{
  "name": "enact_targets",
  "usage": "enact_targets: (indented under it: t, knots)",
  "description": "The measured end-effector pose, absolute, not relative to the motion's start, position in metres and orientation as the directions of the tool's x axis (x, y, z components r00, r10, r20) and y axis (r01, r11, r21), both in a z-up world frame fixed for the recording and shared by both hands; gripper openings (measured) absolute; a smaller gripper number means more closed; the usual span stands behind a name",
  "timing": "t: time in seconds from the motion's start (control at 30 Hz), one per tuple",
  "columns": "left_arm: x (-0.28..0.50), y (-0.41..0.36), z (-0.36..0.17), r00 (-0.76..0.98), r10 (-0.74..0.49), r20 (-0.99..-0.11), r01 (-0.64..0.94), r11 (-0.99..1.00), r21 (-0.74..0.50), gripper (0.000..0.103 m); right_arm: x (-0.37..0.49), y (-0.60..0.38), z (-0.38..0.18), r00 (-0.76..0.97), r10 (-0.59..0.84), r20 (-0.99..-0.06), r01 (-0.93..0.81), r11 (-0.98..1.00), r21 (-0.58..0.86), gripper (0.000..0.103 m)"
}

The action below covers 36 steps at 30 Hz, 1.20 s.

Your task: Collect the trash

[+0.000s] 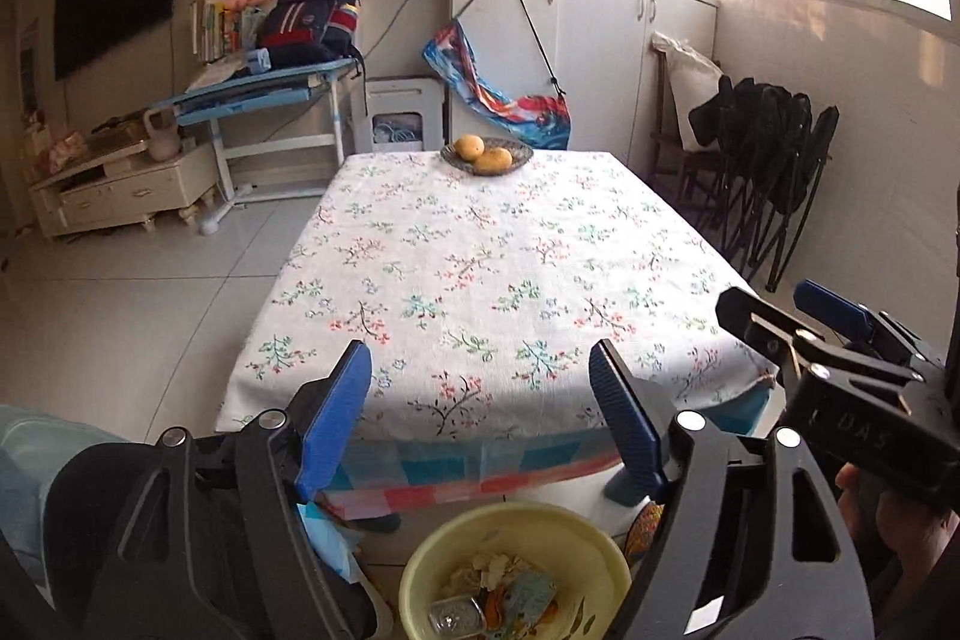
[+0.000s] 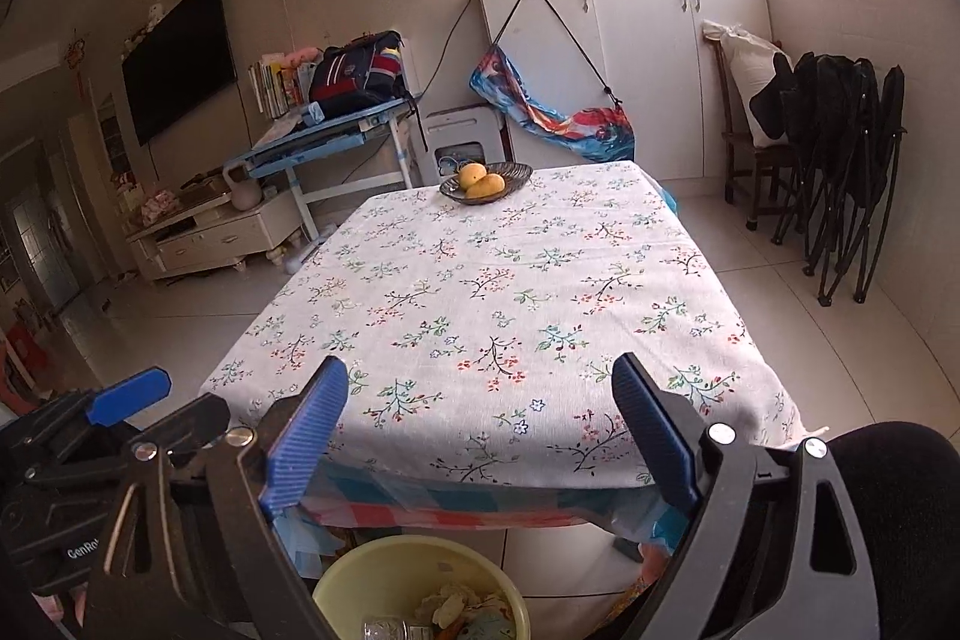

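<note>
Left wrist view: left tool [image 1: 480,412] spread wide, nothing between the blue pads, hanging over the near edge of the bench [image 1: 480,268]. Right tool [image 2: 480,424] same story in its own view: jaws apart, empty. Each tool shows at the edge of the other's camera, so they sit close side by side.

Directly below both: one yellow bin [image 1: 516,574] on the floor, tucked against the bench's near edge. Trash [image 1: 498,592] is inside it: scraps, crumpled paper, and what looks like a clear container. Exact piece count not readable.

Bench top, floral cloth: only one dark dish [image 1: 487,155] at the far end with two yellow fruits [image 1: 483,153]. No loose trash visible on the cloth, so collection looks done or nearly done. My read, not confirmed.

Risks from here:
- Tools are close together; swinging either sideways could knock them into each other.
- Dropping low while moving forward could catch the cloth's overhanging hem and drag it, dish and fruit with it.
- Bin sits right under the tools; a careless descent could tip it and spill the contents.
- Fruit mistaken for trash: it isn't.

Counts: two tools, one bin, one dish, two fruits, one bench.
</note>
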<state>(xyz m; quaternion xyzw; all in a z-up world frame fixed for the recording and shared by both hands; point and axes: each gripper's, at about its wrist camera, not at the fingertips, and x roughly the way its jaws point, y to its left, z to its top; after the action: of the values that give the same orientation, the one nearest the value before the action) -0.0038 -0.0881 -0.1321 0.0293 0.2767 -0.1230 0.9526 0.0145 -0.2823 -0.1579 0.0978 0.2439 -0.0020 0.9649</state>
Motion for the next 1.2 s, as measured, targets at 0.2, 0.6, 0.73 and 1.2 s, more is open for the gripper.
enact_targets:
  t: [0.2,0.6,0.73,1.2]
  knots:
    - [-0.007,-0.080,-0.104,0.882,-0.177,-0.437,0.190,0.982,-0.016,0.089,-0.005,-0.283,-0.135,0.927,-0.009,-0.374,0.065,0.988,0.139,0.092]
    - [-0.010,-0.071,-0.101,0.892,-0.134,-0.431,0.160,0.987,0.025,0.093,0.005,-0.280,-0.145,0.913,-0.024,-0.406,0.083,0.988,0.127,0.093]
    - [-0.009,-0.066,-0.102,0.894,-0.124,-0.431,0.144,0.990,0.013,0.093,0.007,-0.276,-0.145,0.911,-0.027,-0.411,0.082,0.990,0.115,0.093]
    - [-0.011,-0.067,-0.105,0.903,-0.092,-0.419,0.119,0.992,0.038,0.096,0.009,-0.275,-0.147,0.907,-0.033,-0.420,0.089,0.989,0.115,0.093]
